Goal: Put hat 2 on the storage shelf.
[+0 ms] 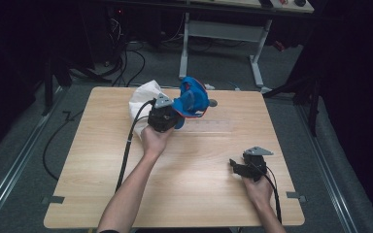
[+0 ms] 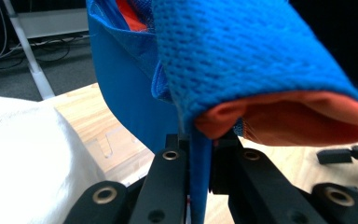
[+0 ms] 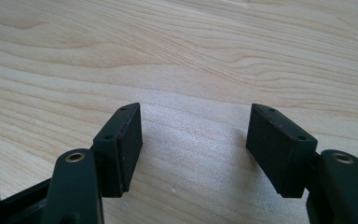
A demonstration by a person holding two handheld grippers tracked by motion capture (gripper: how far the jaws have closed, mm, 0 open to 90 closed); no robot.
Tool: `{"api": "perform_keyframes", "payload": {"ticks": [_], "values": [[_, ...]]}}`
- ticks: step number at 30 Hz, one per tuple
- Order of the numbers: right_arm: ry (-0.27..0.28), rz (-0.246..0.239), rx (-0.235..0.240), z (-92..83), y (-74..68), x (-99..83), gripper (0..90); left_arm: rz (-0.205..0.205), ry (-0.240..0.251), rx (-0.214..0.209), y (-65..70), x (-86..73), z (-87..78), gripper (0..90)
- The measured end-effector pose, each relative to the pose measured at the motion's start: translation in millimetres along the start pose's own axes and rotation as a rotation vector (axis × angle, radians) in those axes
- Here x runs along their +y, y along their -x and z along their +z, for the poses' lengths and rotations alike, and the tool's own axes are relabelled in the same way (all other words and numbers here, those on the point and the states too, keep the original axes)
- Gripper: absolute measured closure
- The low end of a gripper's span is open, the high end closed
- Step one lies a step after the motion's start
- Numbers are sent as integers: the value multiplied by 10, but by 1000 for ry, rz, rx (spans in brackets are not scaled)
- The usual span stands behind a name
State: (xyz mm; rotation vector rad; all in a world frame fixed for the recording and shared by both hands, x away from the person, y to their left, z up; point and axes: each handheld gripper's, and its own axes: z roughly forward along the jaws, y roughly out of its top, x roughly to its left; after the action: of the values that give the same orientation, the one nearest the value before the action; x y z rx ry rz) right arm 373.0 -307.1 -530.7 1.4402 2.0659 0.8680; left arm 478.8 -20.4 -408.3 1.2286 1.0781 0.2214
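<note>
Your left gripper [image 2: 193, 154] is clamped tight on a thin edge of the blue garment [image 1: 193, 99], orange-lined, lifted off the wooden table [image 1: 189, 194] near the far edge, just beside the white cloth [image 1: 141, 97]. Your right gripper [image 3: 193, 149] sits near the right side w/ jaws wide apart, nothing in them, bare wood below. Risk, imo: you're pinching only one fabric layer, so a quick tug could slip it out, or the hanging part could drag the white cloth along.
</note>
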Motion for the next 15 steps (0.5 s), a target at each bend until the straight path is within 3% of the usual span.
{"api": "perform_keyframes", "payload": {"ticks": [15], "values": [[0, 6, -2, -5, -12, -4, 358, -24, 4, 30, -107, -131, 370, 866]]}}
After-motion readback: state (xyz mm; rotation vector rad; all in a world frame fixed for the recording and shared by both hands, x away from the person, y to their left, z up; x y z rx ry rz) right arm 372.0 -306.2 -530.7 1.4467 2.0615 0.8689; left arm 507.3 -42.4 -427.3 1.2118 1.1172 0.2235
